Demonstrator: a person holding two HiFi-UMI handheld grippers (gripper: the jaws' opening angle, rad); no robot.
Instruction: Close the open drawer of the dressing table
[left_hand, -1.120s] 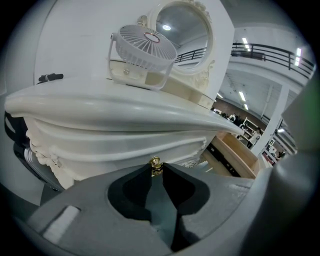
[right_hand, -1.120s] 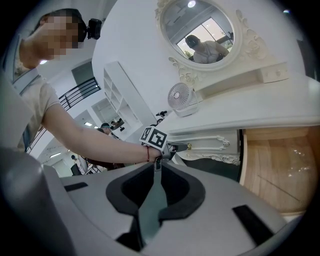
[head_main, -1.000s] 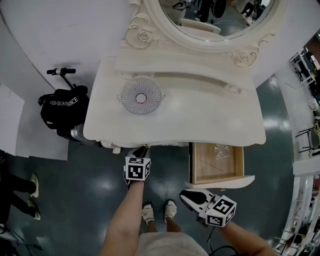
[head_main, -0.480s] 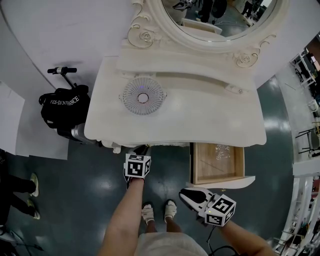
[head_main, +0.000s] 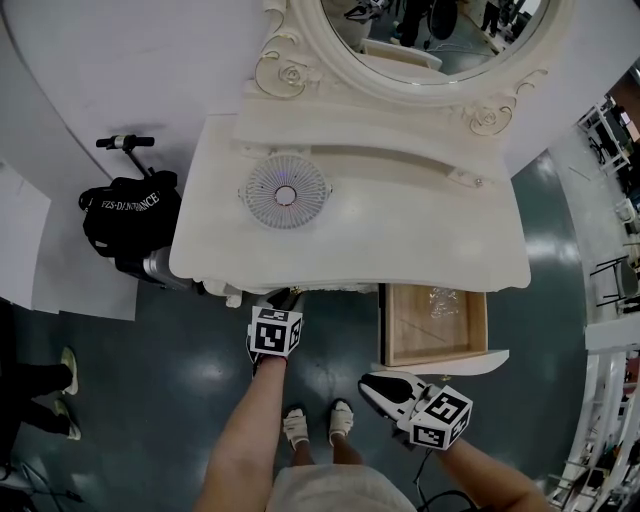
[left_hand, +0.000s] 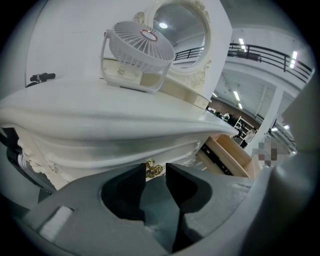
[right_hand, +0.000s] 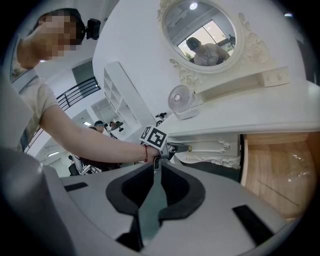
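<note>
Open pale-wood drawer with a cream front juts out just ahead and right of the right gripper, its fingers clenched and empty. The left gripper fingers, just opening, stand released around a small brass knob. Risk: an off-centre push could jam the drawer askew.

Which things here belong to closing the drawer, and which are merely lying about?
Job in hand: open drawer; dressing table; right gripper.
Lying about: fan on the tabletop; black bag on the floor; clear wrapper inside the drawer.
</note>
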